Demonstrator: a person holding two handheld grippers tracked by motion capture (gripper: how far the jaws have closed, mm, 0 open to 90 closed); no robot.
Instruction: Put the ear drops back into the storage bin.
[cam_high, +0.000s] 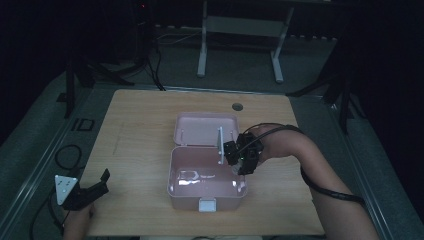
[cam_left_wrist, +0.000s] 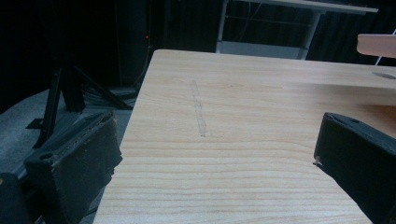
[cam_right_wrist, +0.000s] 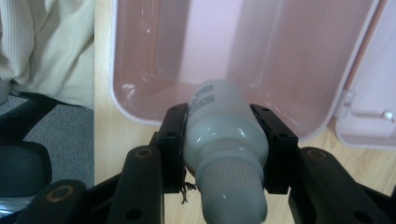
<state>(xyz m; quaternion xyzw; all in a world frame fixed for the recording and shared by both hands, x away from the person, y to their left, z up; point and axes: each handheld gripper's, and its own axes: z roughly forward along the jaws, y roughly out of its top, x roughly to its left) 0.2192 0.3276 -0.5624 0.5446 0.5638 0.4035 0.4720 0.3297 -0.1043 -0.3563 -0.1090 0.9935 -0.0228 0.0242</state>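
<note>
A pale wood worktop (cam_high: 140, 130) in a dark room carries one pink box (cam_high: 205, 187), lid open. Right gripper (cam_right_wrist: 224, 140) pinches one white bottle (cam_right_wrist: 224, 135) over the box's rim; left gripper (cam_high: 100, 182) sits with jaws spread.

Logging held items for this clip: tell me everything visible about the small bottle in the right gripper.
The bottle is small, pale and glossy, plastic by its look, with a ribbed cap toward the camera and dark print at its far end. The right gripper clamps it on both sides, lengthwise over the near rim of the open pink box, not yet resting inside.
</note>
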